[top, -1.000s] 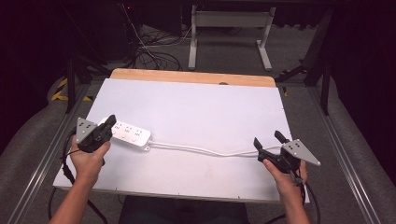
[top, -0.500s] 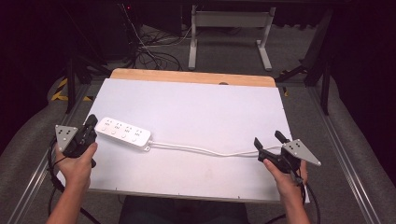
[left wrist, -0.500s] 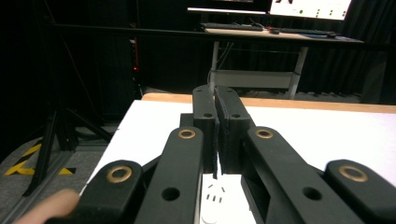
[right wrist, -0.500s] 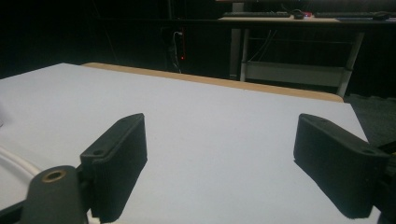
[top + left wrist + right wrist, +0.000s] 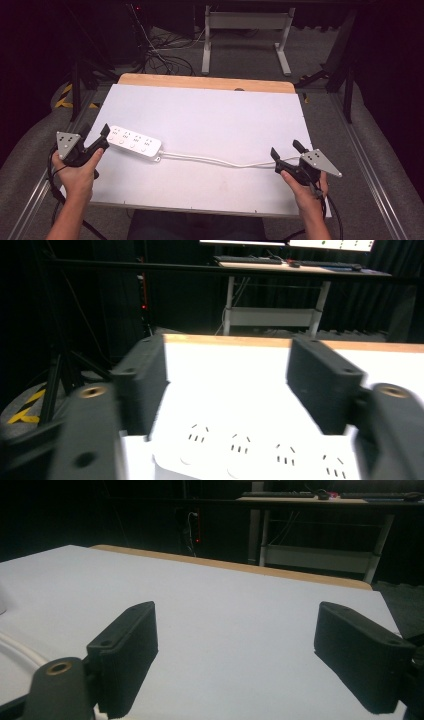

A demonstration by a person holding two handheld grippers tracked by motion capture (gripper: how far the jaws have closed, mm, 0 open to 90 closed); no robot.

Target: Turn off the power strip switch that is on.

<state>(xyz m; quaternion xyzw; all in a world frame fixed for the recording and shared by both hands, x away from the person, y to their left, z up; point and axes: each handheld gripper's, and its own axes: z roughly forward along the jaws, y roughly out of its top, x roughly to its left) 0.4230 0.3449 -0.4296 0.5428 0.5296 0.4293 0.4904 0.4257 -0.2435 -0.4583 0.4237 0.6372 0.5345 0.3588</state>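
Observation:
A white power strip (image 5: 134, 141) with several sockets lies on the white tabletop (image 5: 215, 115) at the left. Its white cable (image 5: 215, 160) runs right across the table. My left gripper (image 5: 96, 131) is open at the table's left edge, its jaws just short of the strip's left end. In the left gripper view the power strip (image 5: 250, 450) lies low between the spread jaws of the left gripper (image 5: 227, 347). My right gripper (image 5: 285, 149) is open by the cable's right end, nothing between its jaws. The right gripper (image 5: 237, 612) faces bare table, with the cable (image 5: 15, 647) at lower left.
A wooden strip (image 5: 205, 82) borders the table's far edge. Behind it are a desk frame (image 5: 245, 30), floor cables (image 5: 160, 60) and dark stands. Metal rails (image 5: 370, 175) run along both sides of the table.
My left gripper has drawn back to the left, off the strip's left end, to the table's edge. The right gripper has stayed where it was.

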